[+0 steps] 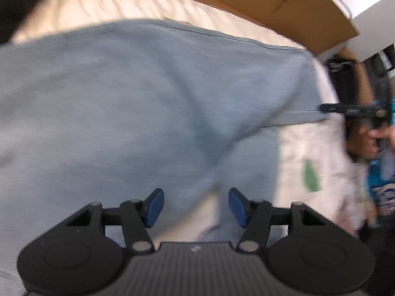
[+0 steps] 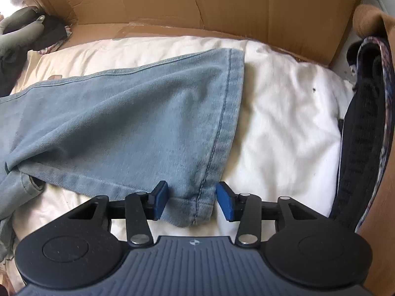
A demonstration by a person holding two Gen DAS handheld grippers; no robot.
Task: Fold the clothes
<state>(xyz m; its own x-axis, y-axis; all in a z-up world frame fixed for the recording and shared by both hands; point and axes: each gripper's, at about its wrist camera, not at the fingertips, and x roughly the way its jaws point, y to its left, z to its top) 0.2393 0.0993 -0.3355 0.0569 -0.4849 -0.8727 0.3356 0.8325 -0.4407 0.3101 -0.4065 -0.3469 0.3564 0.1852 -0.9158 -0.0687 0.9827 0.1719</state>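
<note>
Left gripper [image 1: 196,207]: jaws spread, gripping nothing, above the light-blue jeans [image 1: 138,113] spread on a cream quilt [image 1: 311,148]; view blurred. Right gripper [image 2: 192,202]: jaws parted, straddling the near corner of the leg hem [image 2: 228,113], not pinched. If a grasp is intended, judge it best to catch both denim layers behind the thick stitched hem; the twill looks heavy, softly creased.

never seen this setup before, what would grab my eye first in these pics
The light blue jeans dominate both views, spread across a cream bedsheet. In the right wrist view the right gripper stands open, its blue pads either side of the hem corner of a trouser leg. Behind the bed, brown cardboard lines the far edge, and the left gripper hovers open over the denim in a blurred view.
</note>
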